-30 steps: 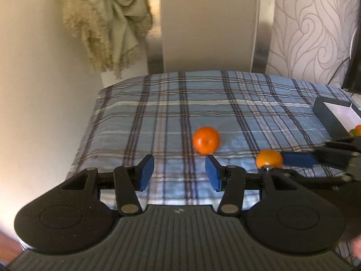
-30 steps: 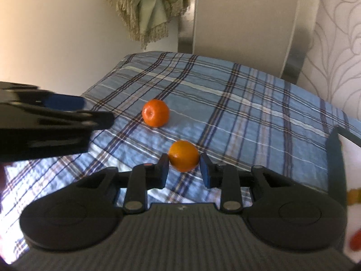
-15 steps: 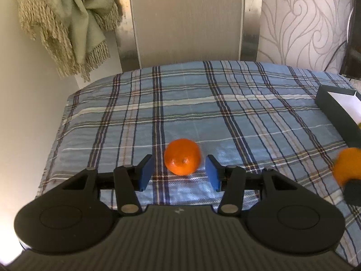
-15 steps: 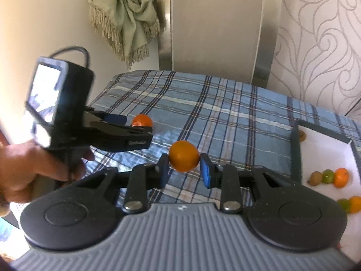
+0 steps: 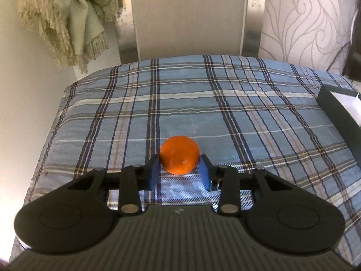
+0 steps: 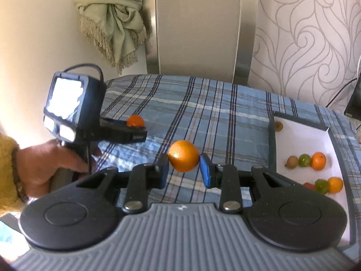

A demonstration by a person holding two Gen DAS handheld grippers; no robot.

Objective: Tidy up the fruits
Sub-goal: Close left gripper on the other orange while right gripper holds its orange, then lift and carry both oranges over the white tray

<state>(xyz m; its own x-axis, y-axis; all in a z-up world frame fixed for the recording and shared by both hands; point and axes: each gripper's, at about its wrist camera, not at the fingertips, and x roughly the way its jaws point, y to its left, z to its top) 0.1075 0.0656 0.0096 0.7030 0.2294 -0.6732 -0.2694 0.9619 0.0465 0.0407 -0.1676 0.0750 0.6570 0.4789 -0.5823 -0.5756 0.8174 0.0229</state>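
Pinching each orange across its middle suits this light, firm, roll-prone fruit—your right claw (image 6: pixel 183 169) grips one orange (image 6: pixel 183 155) aloft, your left claw (image 5: pixel 179 172) clasps another orange (image 5: pixel 179 154) on the plaid tabletop (image 5: pixel 248 122)—squeeze gently.

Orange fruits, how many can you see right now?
4: one orange in the right tongs, one between the left tongs, two in the tray. More may be hidden.
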